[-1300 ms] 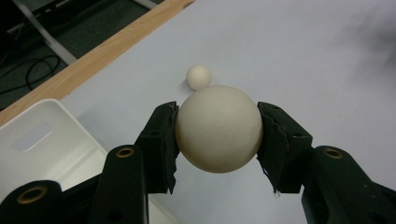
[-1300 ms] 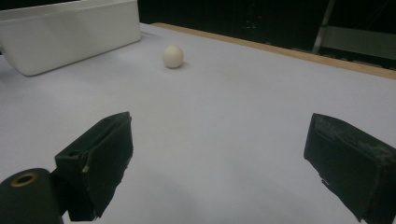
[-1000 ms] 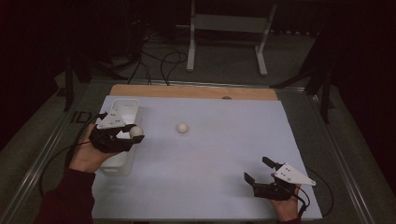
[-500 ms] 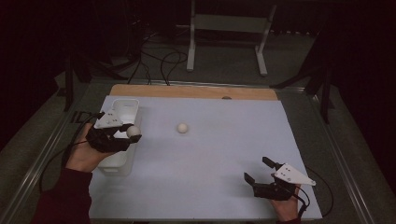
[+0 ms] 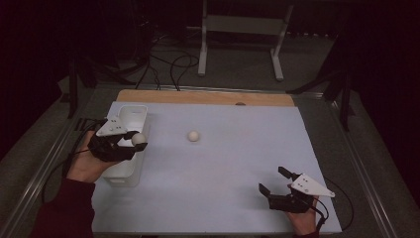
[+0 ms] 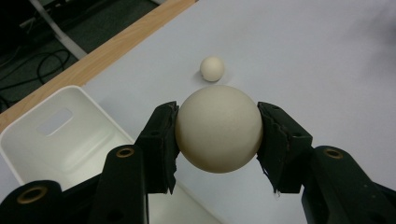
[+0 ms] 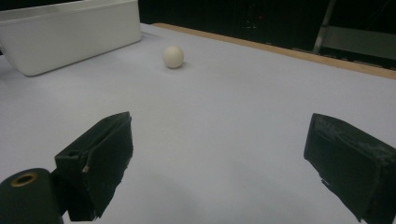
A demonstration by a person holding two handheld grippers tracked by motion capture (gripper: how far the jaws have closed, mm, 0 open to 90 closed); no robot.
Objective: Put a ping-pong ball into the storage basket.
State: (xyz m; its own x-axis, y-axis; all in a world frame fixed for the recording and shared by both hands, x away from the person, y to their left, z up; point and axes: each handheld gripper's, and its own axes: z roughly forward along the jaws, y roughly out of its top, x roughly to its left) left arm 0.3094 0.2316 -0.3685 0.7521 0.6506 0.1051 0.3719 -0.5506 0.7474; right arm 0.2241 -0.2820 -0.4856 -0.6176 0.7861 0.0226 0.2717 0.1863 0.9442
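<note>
Left gripper (image 5: 132,144) at left side of table (image 5: 223,163), jaws pinching cream ball (image 5: 139,139) from both sides; pads pressed flat against it in left gripper view (image 6: 218,128). Held ball raised over right-hand long edge of white bin (image 5: 132,115), above the rim rather than inside (contact with rim cannot be told from high view). Left hand (image 5: 86,163) wrapped around gripper body, dark red sleeve (image 5: 64,213) entering from bottom edge. Grey three-cornered plate (image 5: 113,127) on top of left gripper.

Second cream ball (image 5: 193,135) lying loose on pale table cover, to the right of bin and well apart from it; seen beyond held ball in left gripper view (image 6: 212,68), and far off in right gripper view (image 7: 173,56).

Right gripper (image 5: 273,181) low at near right corner of table, jaws spread wide, nothing between them (image 7: 219,154). Bare cover beneath the gap. Bin wall (image 7: 70,35) seen at far left in right gripper view.

Wooden strip (image 5: 198,97) along far edge of table.
</note>
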